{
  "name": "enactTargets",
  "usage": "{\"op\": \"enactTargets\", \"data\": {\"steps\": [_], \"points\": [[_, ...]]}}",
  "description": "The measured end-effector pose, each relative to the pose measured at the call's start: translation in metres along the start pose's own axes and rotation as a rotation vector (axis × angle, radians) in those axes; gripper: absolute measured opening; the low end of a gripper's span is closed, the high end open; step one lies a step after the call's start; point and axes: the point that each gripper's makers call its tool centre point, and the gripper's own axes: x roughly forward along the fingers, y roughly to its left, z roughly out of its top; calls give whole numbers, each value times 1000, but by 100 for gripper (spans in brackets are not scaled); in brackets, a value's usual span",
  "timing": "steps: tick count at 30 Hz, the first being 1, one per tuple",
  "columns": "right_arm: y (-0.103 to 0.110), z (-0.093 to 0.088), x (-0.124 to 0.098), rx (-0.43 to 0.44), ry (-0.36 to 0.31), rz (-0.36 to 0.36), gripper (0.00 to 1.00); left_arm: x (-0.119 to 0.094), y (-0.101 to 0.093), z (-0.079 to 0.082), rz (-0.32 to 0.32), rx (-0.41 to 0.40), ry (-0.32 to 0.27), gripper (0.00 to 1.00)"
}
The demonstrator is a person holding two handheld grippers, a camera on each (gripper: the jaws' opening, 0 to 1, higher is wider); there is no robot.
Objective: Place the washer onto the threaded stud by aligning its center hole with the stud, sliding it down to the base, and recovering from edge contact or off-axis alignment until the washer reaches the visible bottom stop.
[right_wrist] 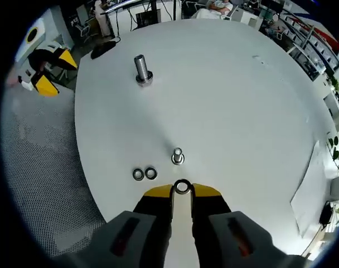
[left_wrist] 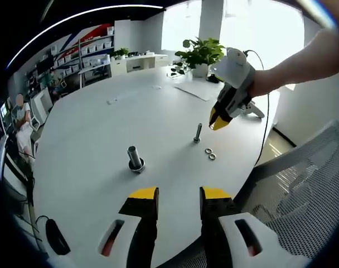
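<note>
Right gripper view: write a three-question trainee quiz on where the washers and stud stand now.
1. True or false: the right gripper holds a washer between its tips.
2. How many spare washers lie on the table beside the threaded stud?
A) none B) two C) four
3. Fill in: the held washer is ____ seated on the stud.

Key
1. True; it sits pinched at the tips, short of the stud.
2. B; they lie side by side.
3. Not yet; the stud's top is bare.
</note>
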Motion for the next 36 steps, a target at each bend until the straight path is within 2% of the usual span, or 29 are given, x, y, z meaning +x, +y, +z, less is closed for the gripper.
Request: {"op": "enactTargets", "data": {"steps": [10, 20, 24, 36], "points": [[2, 14, -9, -37, -10, 6, 13, 1, 0, -1, 0, 12, 7, 28], [6, 37, -9, -92, -31, 11, 13, -1, -2, -1, 0, 14, 7, 28], [9, 36, -4, -127, -5, 13, 13, 0, -2, -2, -3, 16, 9, 28], [5, 35, 0, -136, 14, 5, 13, 0, -7, -2, -13, 29, 11, 28]]}}
